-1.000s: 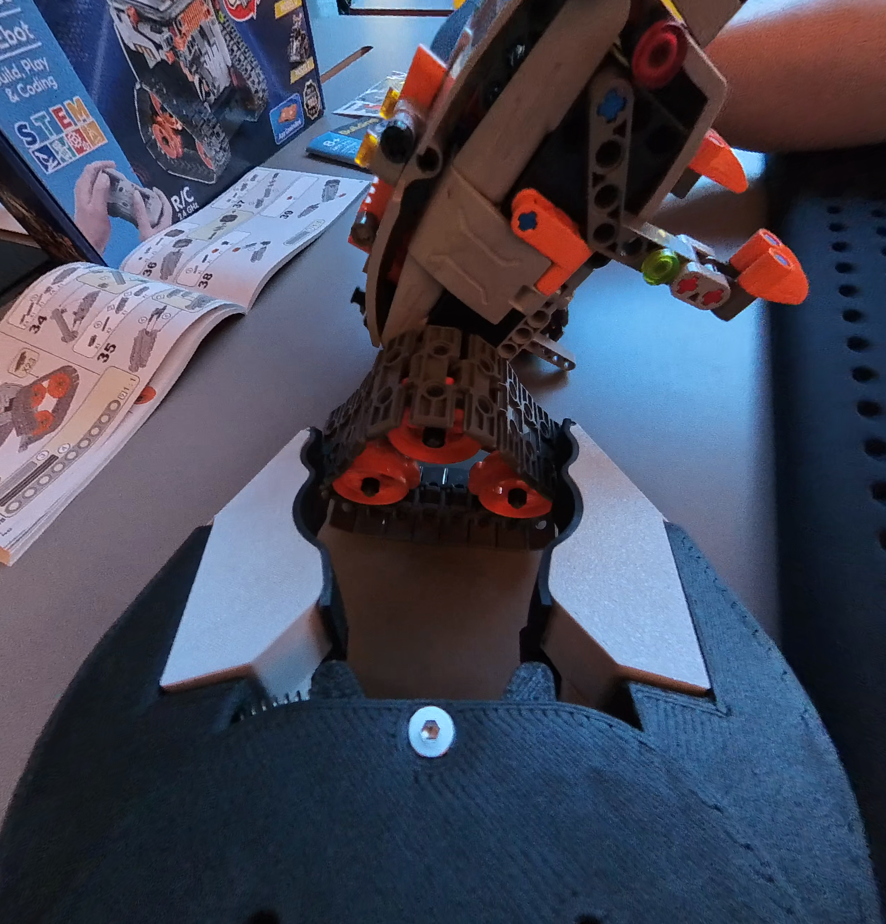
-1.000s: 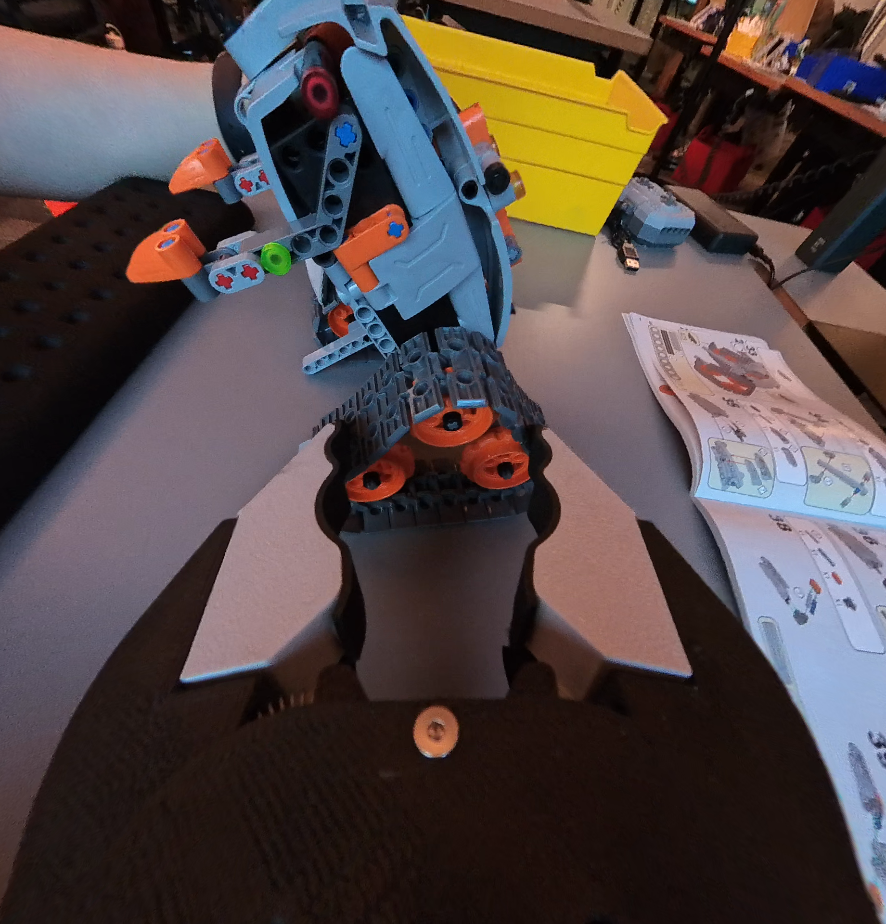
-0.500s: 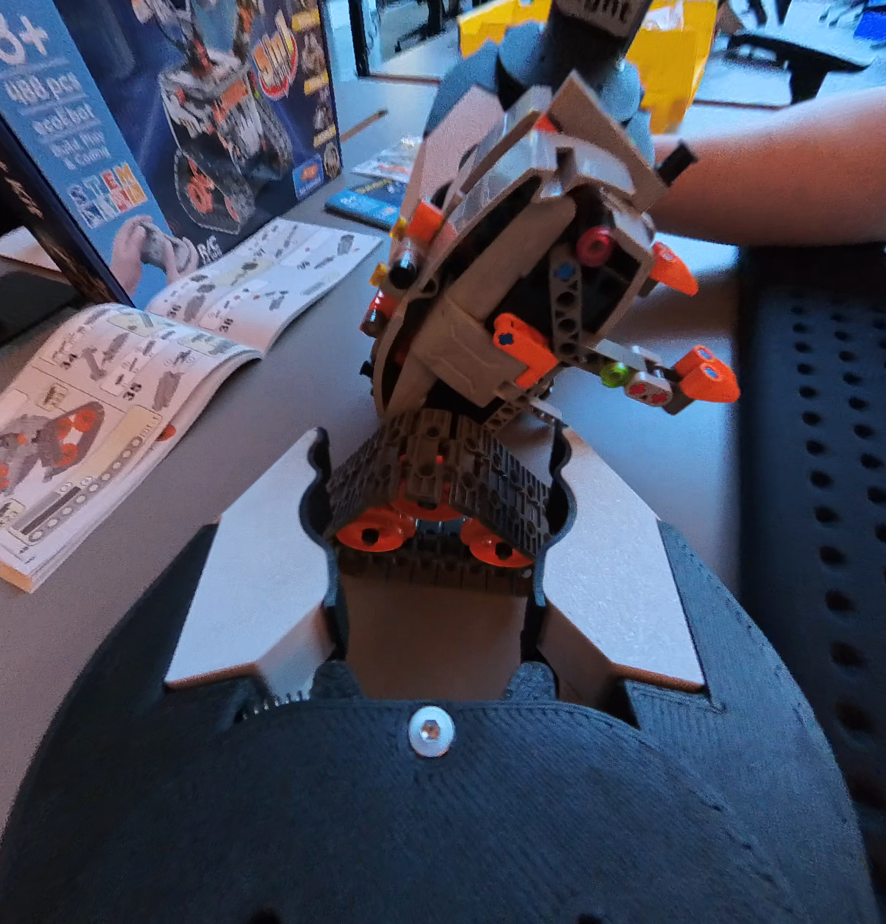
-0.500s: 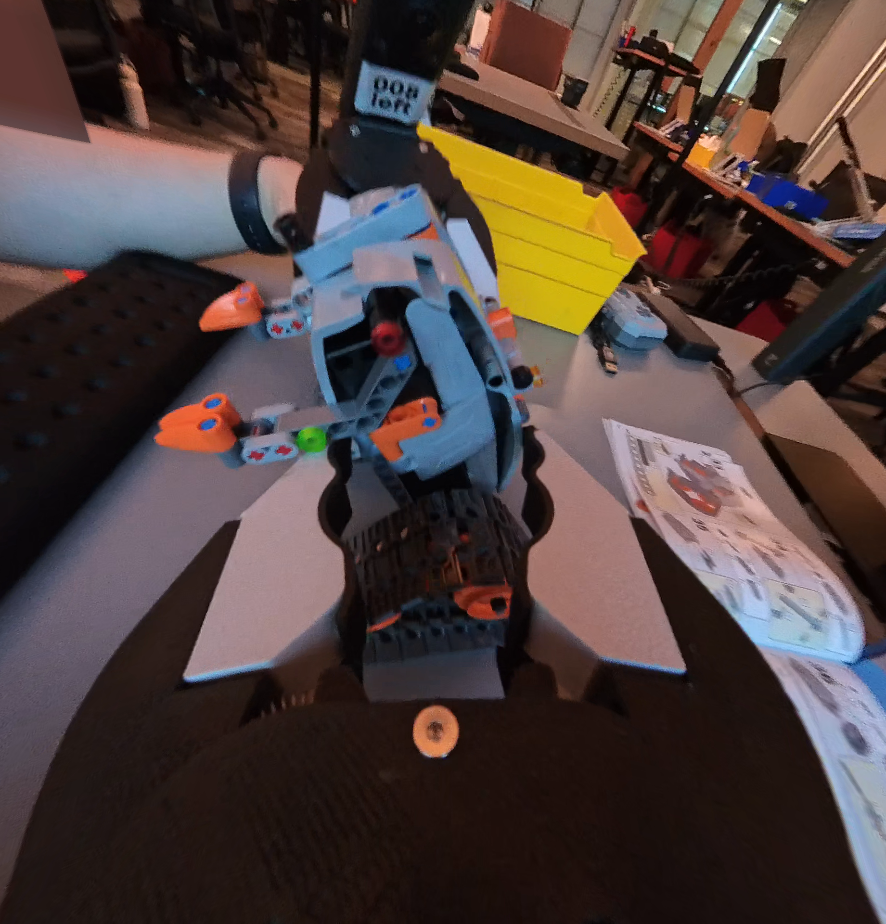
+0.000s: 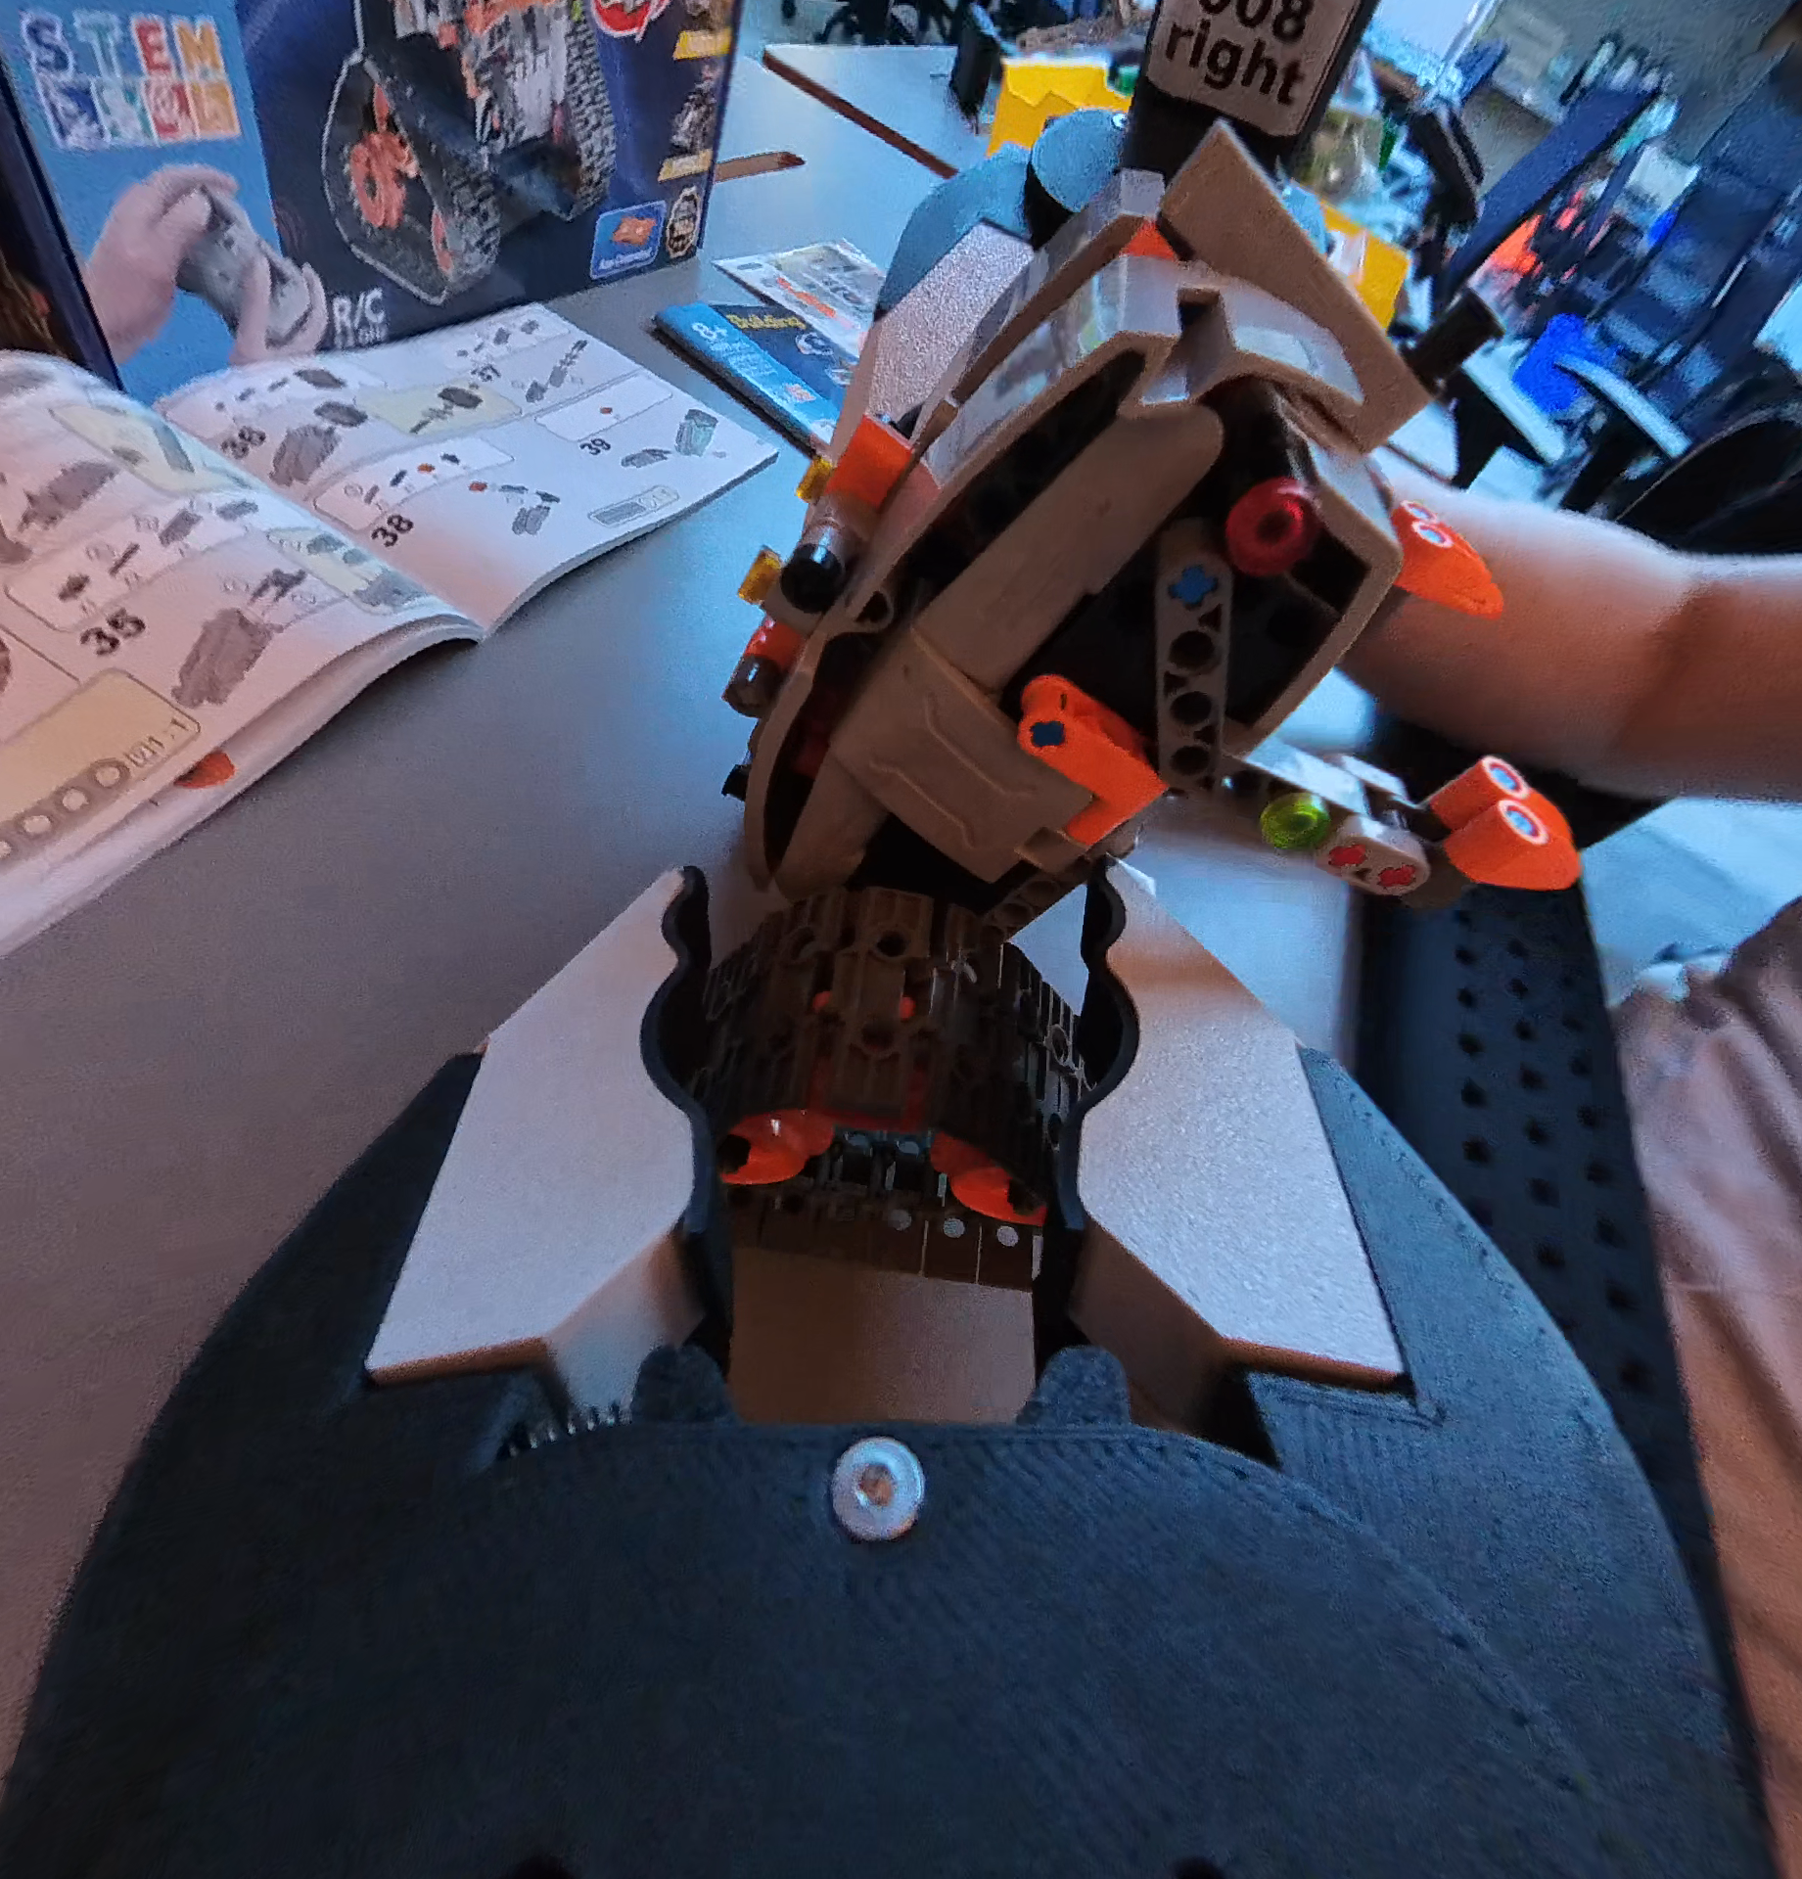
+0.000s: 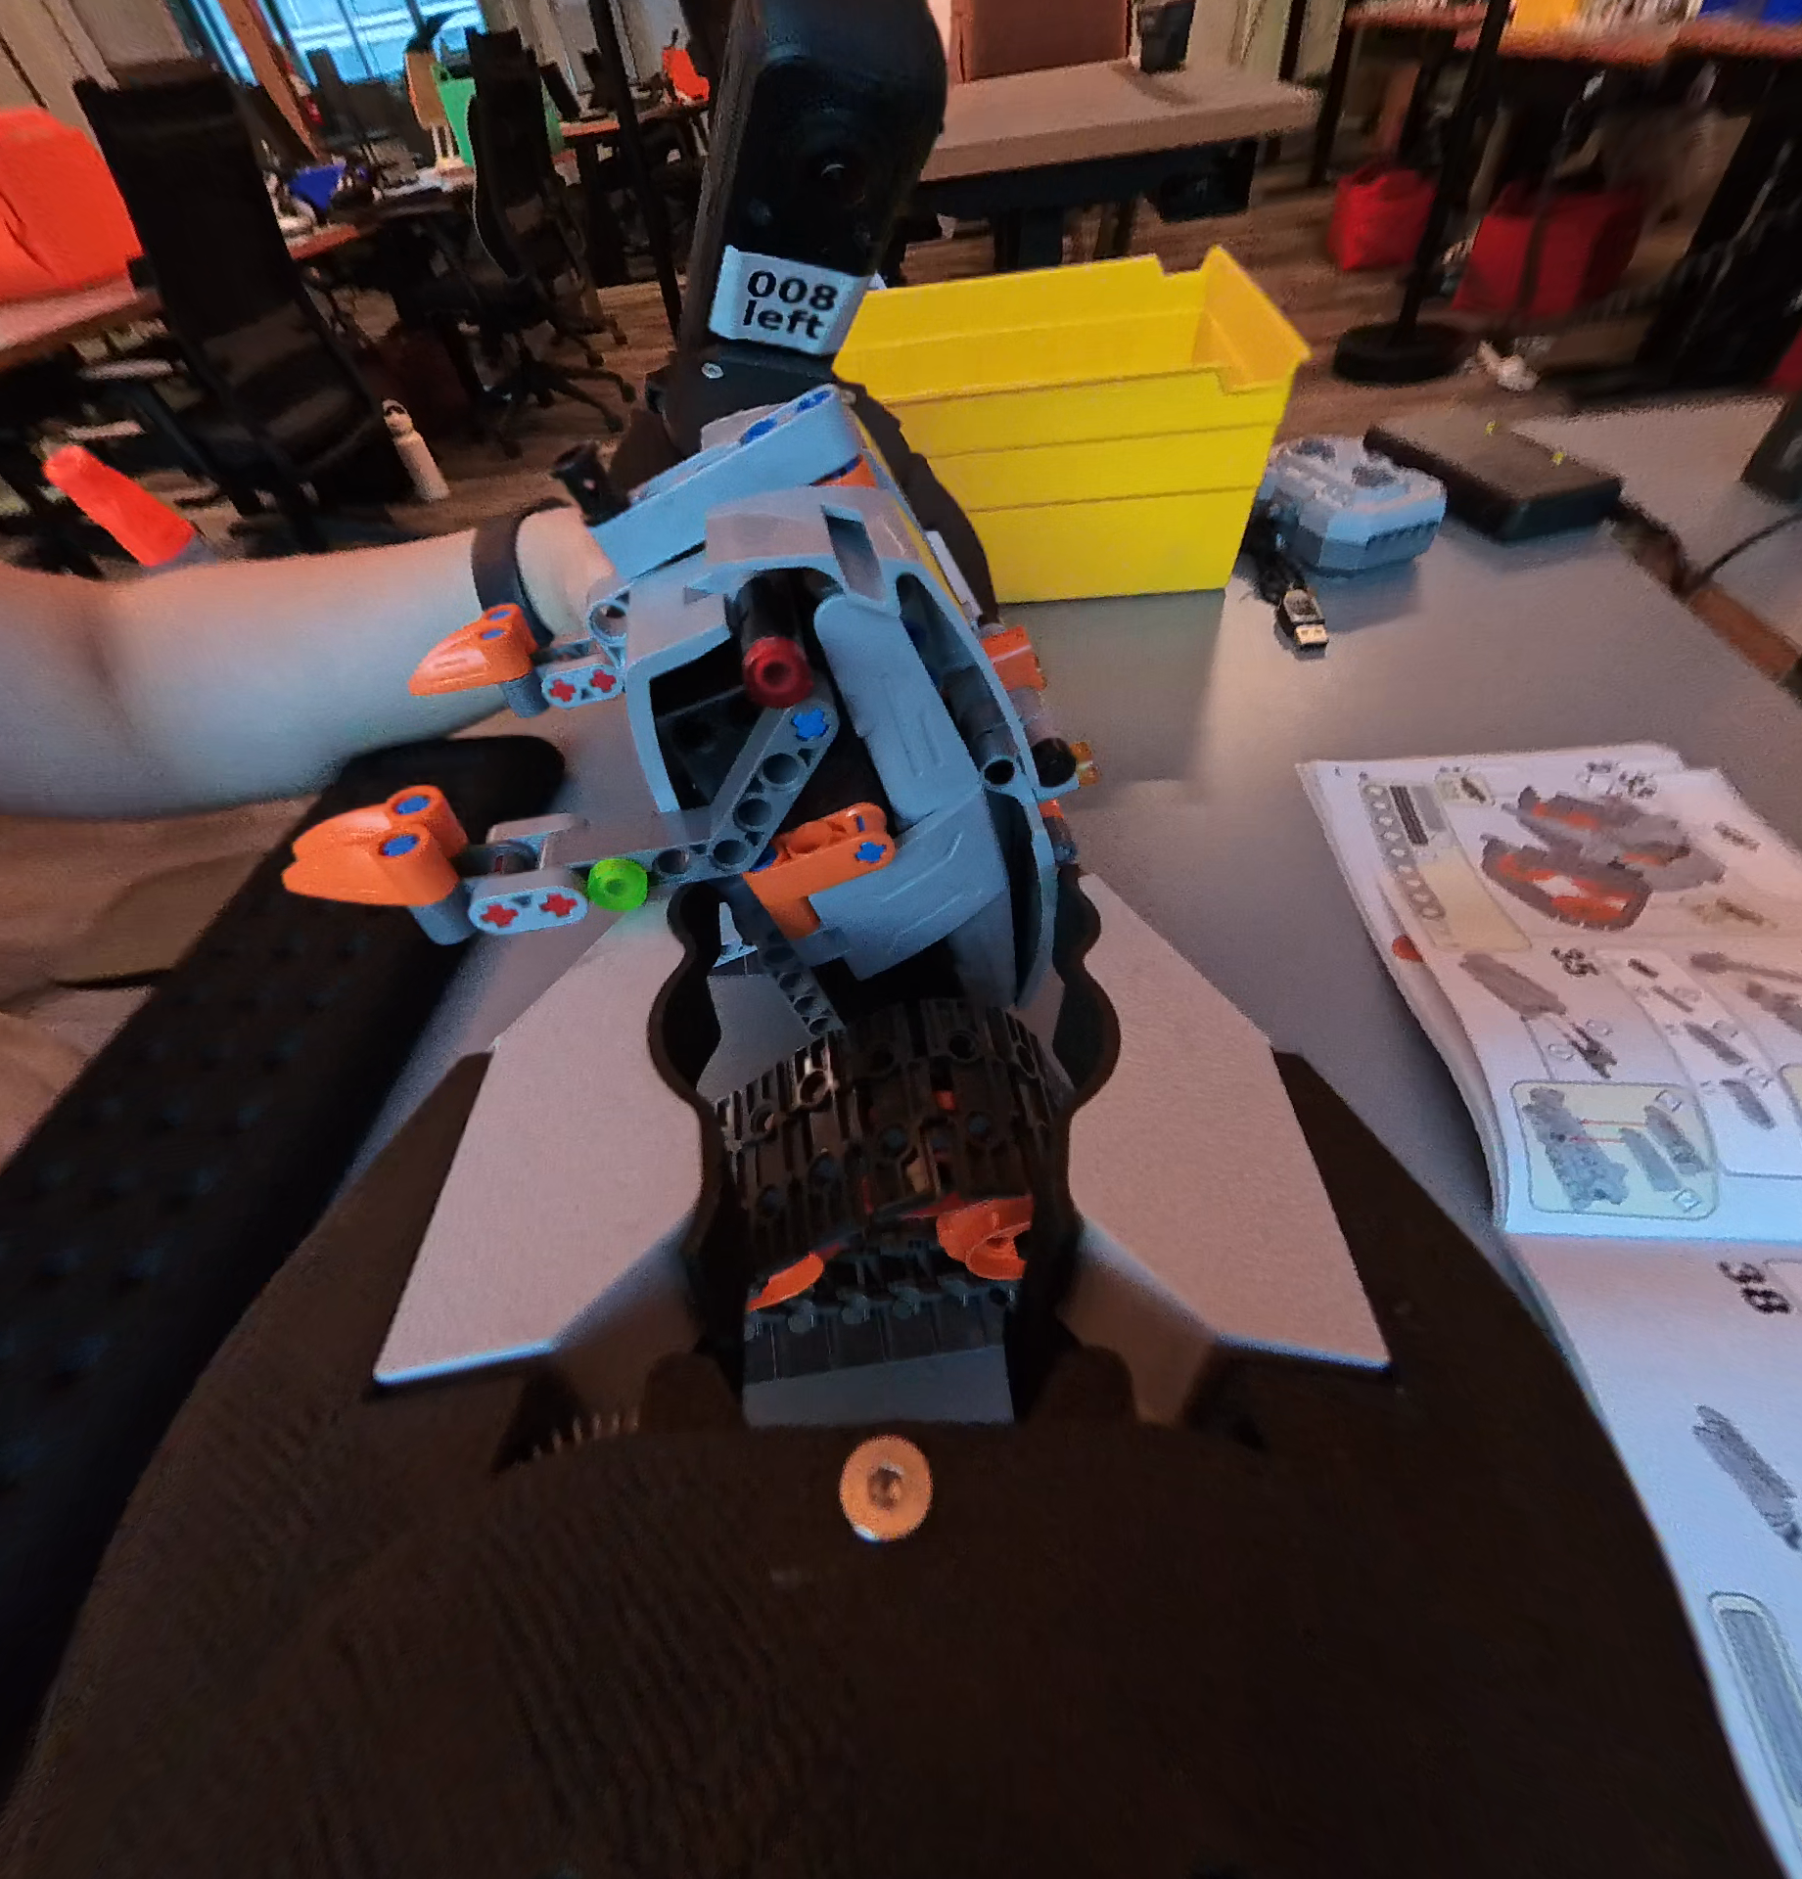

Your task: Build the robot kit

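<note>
Grey-orange brick robot [image 5: 1059,630] raised over table [image 5: 418,915], left gripper [image 5: 891,1078] and right gripper [image 6: 881,1139] each clamped on one track; manual [image 5: 296,529] and yellow bin [image 6: 1080,427] beside robot

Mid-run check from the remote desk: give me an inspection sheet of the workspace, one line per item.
Surface: grey table, black perforated mat along one edge.
Job's things: brick-built tracked robot model, tilted, one tread unit in each gripper.
Clutter: open instruction booklet, blue toy box, leaflets, yellow bin, grey controller.
Grippers: left gripper shut on a tread; right gripper shut on the other tread.
Cables: short USB lead by the controller.
Surroundings: desks, chairs, red bags; a person's forearm.
</note>
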